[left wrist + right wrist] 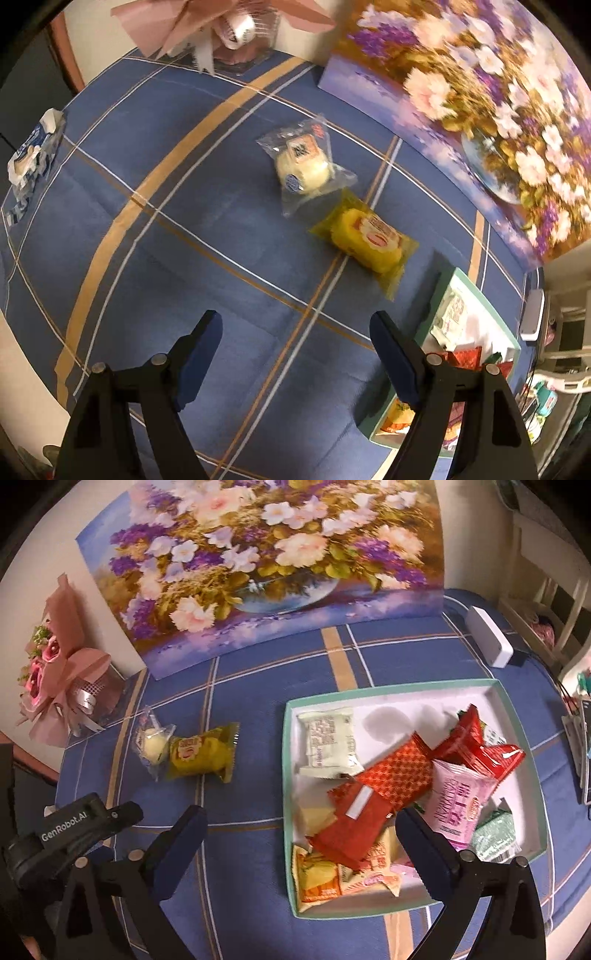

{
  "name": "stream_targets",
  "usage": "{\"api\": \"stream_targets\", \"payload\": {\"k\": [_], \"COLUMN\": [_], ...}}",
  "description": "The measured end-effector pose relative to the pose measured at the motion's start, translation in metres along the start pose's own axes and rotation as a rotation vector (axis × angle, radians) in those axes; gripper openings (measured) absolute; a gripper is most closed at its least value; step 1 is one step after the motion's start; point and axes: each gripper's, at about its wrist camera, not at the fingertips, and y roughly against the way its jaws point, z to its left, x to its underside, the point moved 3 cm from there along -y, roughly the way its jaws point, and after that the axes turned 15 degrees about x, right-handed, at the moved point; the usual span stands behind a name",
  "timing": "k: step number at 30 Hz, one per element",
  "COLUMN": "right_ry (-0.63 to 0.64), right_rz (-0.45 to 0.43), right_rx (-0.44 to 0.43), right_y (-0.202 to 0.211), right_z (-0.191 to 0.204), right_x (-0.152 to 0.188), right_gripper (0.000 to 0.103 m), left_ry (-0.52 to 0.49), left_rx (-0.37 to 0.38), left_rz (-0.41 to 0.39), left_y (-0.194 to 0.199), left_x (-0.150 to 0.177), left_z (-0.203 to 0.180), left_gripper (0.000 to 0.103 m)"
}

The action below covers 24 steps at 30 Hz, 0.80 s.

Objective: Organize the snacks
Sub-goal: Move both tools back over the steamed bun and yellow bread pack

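Both claws, left claw [295, 354] and right claw [301, 845], gaped wide and empty. Beyond them, a yellow-wrapped cake [369, 240] touched a clear-wrapped pale bun [304, 166] on the blue plaid counter [184, 229], left of the snack-filled box [406, 692].

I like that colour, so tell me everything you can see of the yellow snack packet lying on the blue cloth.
The yellow snack packet is a small pillow-shaped pouch of glossy, see-through yellow film with crimped ends and a red and white oval label on top. It looks sealed and plump. It lies flat on the blue checked tablecloth, outside the box, its one end against or overlapping a clear-wrapped pale bun. Neither gripper touches it.
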Motion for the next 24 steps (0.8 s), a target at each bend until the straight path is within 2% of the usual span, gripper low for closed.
{"api": "stream_targets", "payload": {"k": [4, 10, 19, 24], "right_ry": [0.019, 0.044, 0.078, 0.079], "right_rz": [0.006, -0.013, -0.040, -0.040], "right_rx": [-0.026, -0.019, -0.042, -0.050], "right_y": [-0.004, -0.006, -0.007, -0.008], "right_z": [0.014, 0.028, 0.047, 0.053], "right_x": [0.002, 0.003, 0.004, 0.002], "right_gripper": [0.103, 0.103, 0.103, 0.103], "left_ry": [0.030, 0.050, -0.002, -0.032], "left_rx": [-0.002, -0.020, -0.070, -0.059], "left_rz": [-0.015, -0.032, -0.045, -0.037], "left_y": [0.006, 0.010, 0.012, 0.010], "left_x": [-0.009, -0.019, -0.030, -0.037], "left_z": [0.013, 0.028, 0.034, 0.033], "left_gripper": [0.083, 0.083, 0.083, 0.083]}}
